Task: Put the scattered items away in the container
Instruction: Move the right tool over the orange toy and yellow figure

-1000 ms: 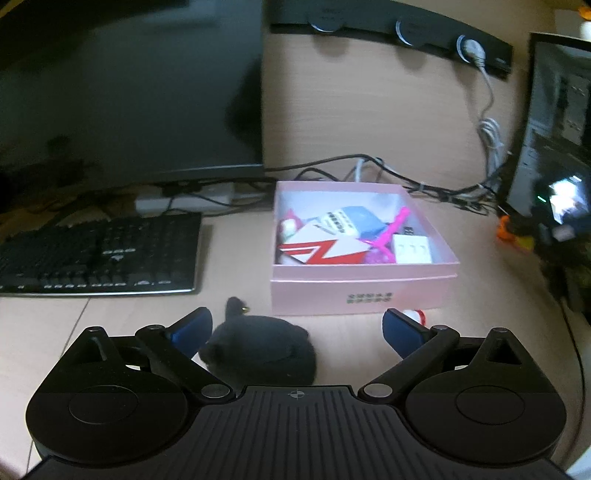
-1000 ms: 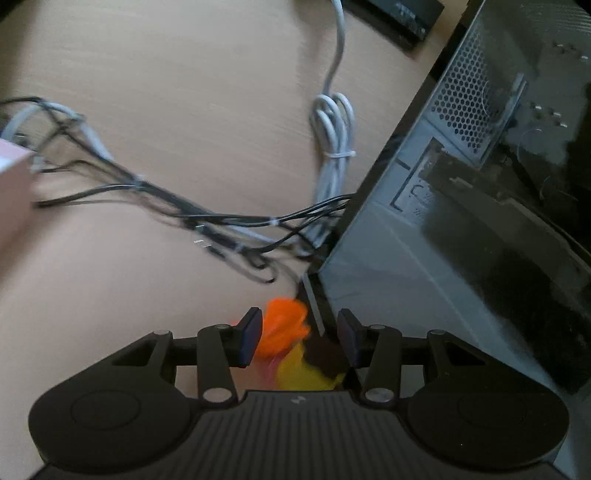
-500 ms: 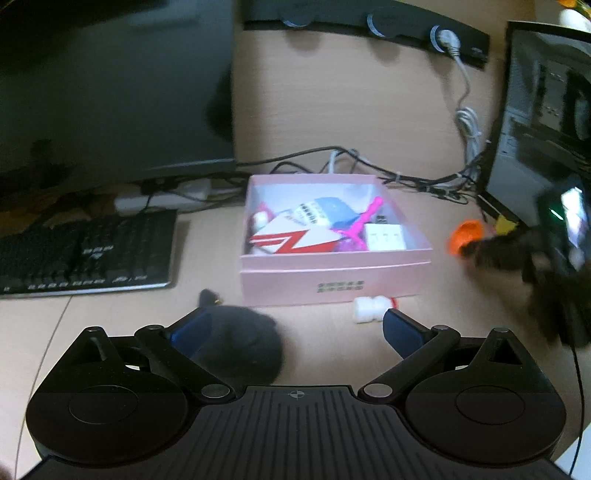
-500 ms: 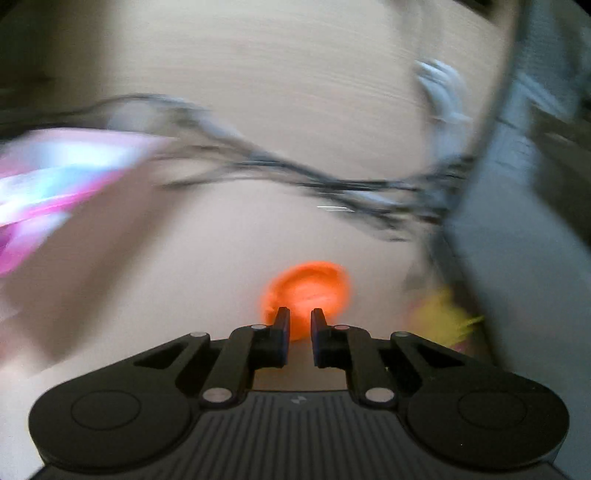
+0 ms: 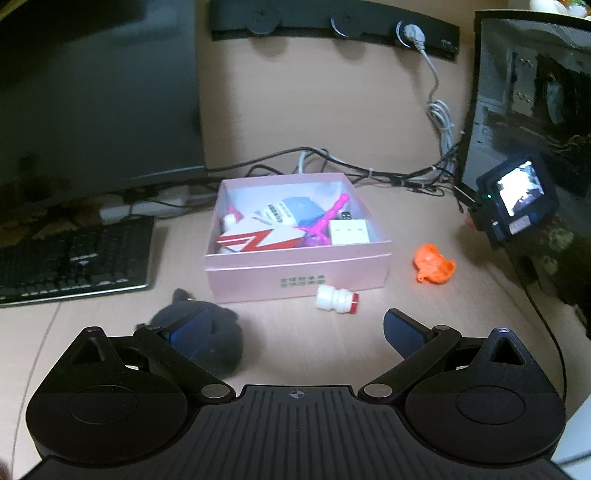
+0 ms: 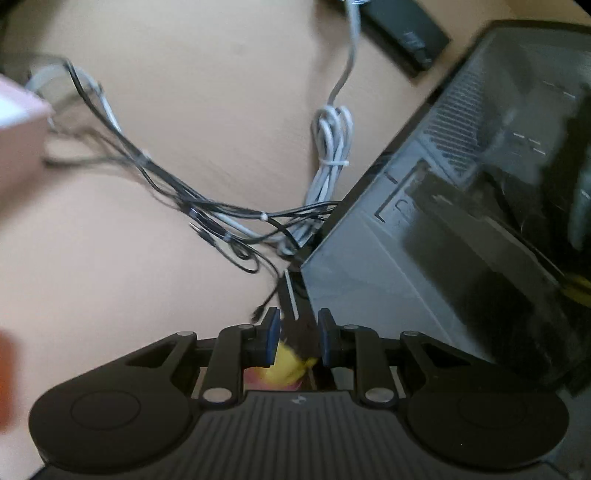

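Note:
The pink box (image 5: pixel 295 267) stands mid-desk with several items inside. In front of it lie a small white bottle with a red cap (image 5: pixel 337 299) and a black fuzzy item (image 5: pixel 207 332) by my left finger. An orange toy (image 5: pixel 433 264) lies on the desk right of the box. My left gripper (image 5: pixel 295 332) is open wide and empty, above the desk before the box. My right gripper (image 6: pixel 297 338) is partly open by the PC case, a yellow item (image 6: pixel 290 365) lying under its fingers; it also shows in the left wrist view (image 5: pixel 513 206).
A dark monitor (image 5: pixel 96 92) and keyboard (image 5: pixel 74 254) are at the left. A PC case (image 6: pixel 461 240) stands at the right. Tangled cables (image 6: pixel 221 218) run behind the box. A black power strip (image 5: pixel 332 22) is on the wall.
The orange toy left my right gripper and now lies on the desk right of the box. My right gripper swung back toward the PC case and opened slightly. The left view drew back a little.

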A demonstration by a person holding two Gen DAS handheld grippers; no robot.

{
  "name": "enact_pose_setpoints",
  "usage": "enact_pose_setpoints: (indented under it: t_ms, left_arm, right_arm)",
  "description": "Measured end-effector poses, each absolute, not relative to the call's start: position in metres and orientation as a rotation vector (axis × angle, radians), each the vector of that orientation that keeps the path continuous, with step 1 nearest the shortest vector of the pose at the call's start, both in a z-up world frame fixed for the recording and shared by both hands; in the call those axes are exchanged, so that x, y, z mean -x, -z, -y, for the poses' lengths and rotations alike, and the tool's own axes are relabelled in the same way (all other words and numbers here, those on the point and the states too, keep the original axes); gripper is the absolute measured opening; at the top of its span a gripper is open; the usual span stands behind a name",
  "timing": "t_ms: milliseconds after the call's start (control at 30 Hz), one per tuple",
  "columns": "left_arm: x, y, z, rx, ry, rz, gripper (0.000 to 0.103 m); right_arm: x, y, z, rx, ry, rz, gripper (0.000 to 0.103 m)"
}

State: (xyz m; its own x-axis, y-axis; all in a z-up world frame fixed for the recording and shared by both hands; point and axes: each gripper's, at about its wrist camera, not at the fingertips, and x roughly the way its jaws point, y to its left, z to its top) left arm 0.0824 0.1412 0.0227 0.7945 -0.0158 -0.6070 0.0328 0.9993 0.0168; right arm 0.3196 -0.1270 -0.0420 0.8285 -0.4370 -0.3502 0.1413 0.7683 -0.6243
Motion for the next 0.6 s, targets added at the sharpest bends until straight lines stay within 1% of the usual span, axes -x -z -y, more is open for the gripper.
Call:
enact_pose_setpoints:
  t_ms: [100,233,300,367,433,533,600]
  left_arm:
    - [-0.080,-0.020,-0.151,-0.006,0.001,-0.668,0.102]
    - [-0.076,-0.020,-0.159,0.006,-0.018,-0.662,0.102]
    - [-0.076,-0.022,-0.161,0.014,-0.026,-0.652,0.102]
    - [-0.078,-0.023,-0.164,0.024,-0.031,-0.651,0.102]
    - [-0.081,-0.022,-0.164,0.030,-0.032,-0.655,0.102]
    - [-0.087,-0.019,-0.159,0.047,-0.019,-0.667,0.102]
    - [-0.093,-0.015,-0.152,0.054,-0.004,-0.680,0.102]
  right_arm:
    - [-0.341,0.043,0.124,0.650,0.328,-0.502,0.020]
    - [-0.361,0.051,0.126,0.691,0.314,-0.573,0.019]
    - [-0.356,0.057,0.131,0.683,0.322,-0.606,0.019]
    - [-0.329,0.060,0.131,0.637,0.330,-0.615,0.022]
    - [-0.285,0.056,0.127,0.551,0.292,-0.620,0.022]
    - [-0.204,0.030,0.116,0.323,-0.024,-0.621,0.021]
    - [-0.164,0.019,0.108,0.313,-0.092,-0.550,0.022]
